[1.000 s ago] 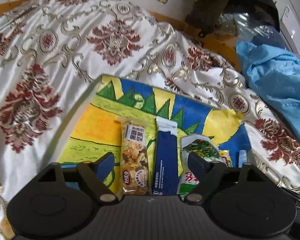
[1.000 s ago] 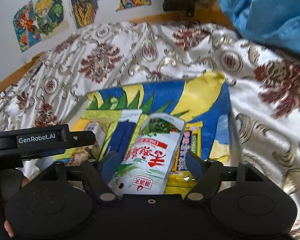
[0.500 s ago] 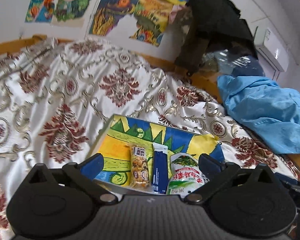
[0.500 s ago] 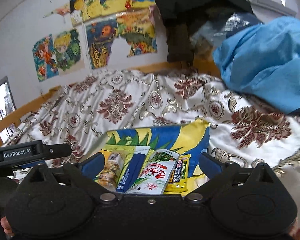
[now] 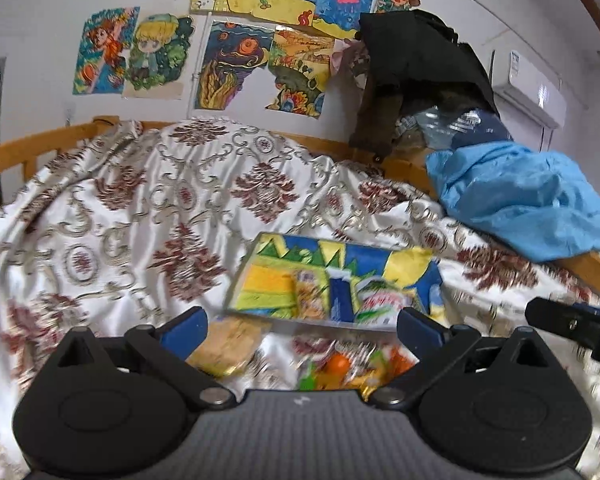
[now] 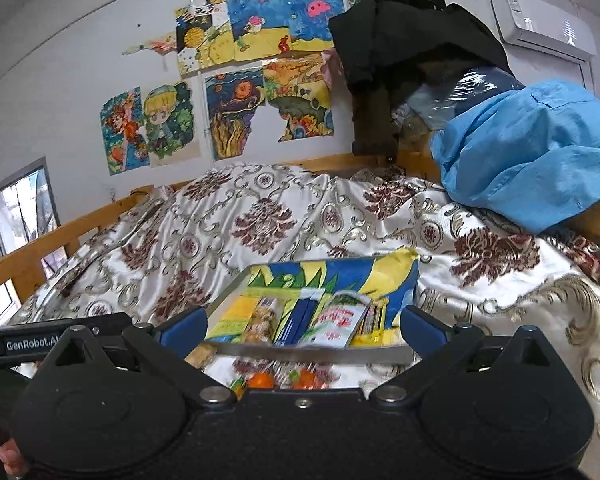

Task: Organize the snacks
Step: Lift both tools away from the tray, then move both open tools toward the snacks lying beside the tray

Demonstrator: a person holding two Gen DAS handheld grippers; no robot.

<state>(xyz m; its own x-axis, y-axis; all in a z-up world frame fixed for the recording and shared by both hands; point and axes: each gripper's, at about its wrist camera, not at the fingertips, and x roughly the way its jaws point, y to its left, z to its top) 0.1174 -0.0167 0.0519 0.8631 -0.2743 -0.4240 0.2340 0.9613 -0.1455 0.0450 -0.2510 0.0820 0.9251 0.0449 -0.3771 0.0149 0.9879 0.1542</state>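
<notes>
Both your left gripper [image 5: 300, 326] and right gripper [image 6: 302, 324] have fingers spread, nothing between them. Four snacks lie side by side in the tray [image 6: 312, 354], likely sorted. Loose packets [image 5: 226, 346] on the bed just before the tray look next.

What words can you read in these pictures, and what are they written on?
"GenRobot.AI": white letters on the black bar of the other tongs, the last letter partly hidden.
White and green snack packet in the painted tray: big red characters, too blurred to read.
Nut bar wrapper, blue packet, yellow packet: print too small.
Air conditioner label: too small.
</notes>
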